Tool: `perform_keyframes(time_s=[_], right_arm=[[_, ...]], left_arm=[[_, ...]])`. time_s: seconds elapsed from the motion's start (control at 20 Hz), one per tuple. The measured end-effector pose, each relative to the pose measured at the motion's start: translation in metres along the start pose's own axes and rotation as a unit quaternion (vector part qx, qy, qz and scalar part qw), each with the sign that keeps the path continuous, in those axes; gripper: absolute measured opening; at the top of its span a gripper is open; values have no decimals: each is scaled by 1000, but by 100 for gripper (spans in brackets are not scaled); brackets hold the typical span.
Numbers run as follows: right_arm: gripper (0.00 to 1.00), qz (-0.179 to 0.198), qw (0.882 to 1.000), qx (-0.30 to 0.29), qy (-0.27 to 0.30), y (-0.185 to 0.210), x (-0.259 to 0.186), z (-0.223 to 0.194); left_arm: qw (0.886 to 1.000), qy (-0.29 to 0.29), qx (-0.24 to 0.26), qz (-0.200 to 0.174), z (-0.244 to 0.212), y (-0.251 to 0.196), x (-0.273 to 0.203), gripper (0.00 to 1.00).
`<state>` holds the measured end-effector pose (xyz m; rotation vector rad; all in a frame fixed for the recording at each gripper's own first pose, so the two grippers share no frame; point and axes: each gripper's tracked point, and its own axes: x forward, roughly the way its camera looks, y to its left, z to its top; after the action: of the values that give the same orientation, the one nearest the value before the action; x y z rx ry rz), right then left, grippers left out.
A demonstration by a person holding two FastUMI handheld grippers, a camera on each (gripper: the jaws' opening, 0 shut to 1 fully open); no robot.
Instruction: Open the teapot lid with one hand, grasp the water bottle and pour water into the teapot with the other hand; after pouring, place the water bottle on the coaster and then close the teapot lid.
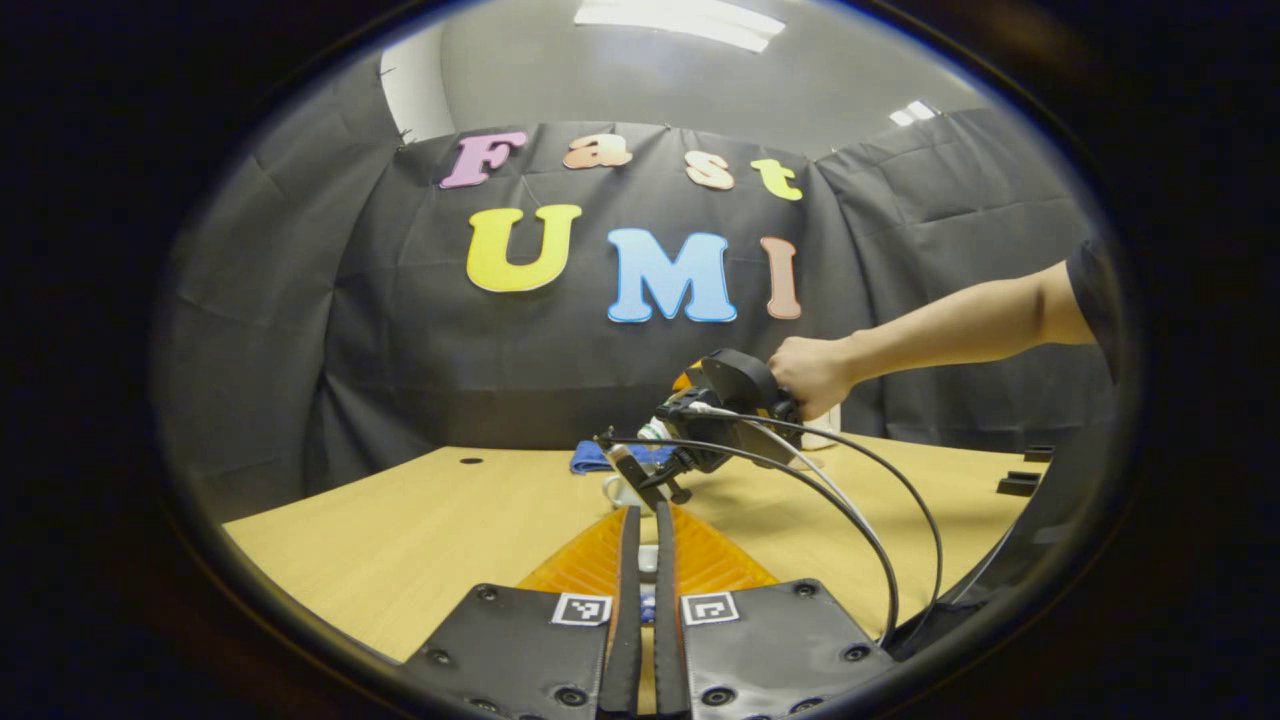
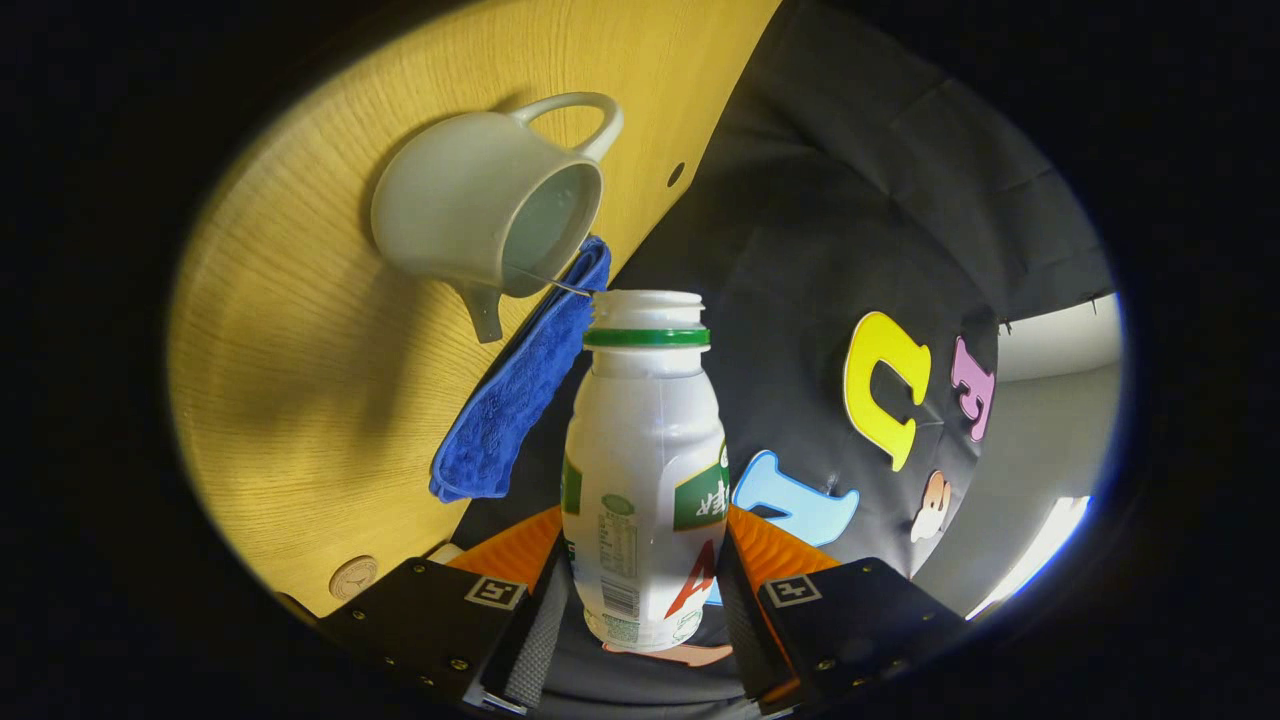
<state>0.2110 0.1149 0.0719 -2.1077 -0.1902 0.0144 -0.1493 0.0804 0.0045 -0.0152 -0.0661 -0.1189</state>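
Note:
In the right gripper view my right gripper (image 2: 645, 525) is shut on the white water bottle (image 2: 645, 470) with a green neck ring. The bottle has no cap, is tipped over, and its mouth points at the white teapot (image 2: 480, 205). The teapot stands open on the wooden table, and a thin thread of water (image 2: 550, 281) runs from the bottle mouth into it. A round wooden coaster (image 2: 352, 577) lies near the table edge. In the left gripper view my left gripper (image 1: 646, 512) is held above the table, shut on a small white piece, apparently the lid (image 1: 648, 560).
A blue cloth (image 2: 520, 390) lies on the table (image 1: 400, 540) right behind the teapot. In the left gripper view a person's hand (image 1: 815, 372) holds the right gripper (image 1: 655, 475) tilted over the teapot (image 1: 618, 490), with cables (image 1: 860, 520) looping toward me. Small black blocks (image 1: 1020, 484) sit at the table's right edge.

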Motion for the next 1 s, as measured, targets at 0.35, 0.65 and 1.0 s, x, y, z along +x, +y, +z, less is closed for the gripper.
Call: perform_keyframes(time_s=[0.35,0.65,1.0], right_arm=[[71,-5,1000,-7,-5,-5,0,2],[71,-8,1000,-16,-9,-5,-1,6],[72,20,997,76,-12,14,0,10]], left_arm=[[1000,-1,4,-1,0,-1,0,16],[1000,1,4,-3,-2,-2,0,16],[1000,-4,2,1,3,2,-2,16]])
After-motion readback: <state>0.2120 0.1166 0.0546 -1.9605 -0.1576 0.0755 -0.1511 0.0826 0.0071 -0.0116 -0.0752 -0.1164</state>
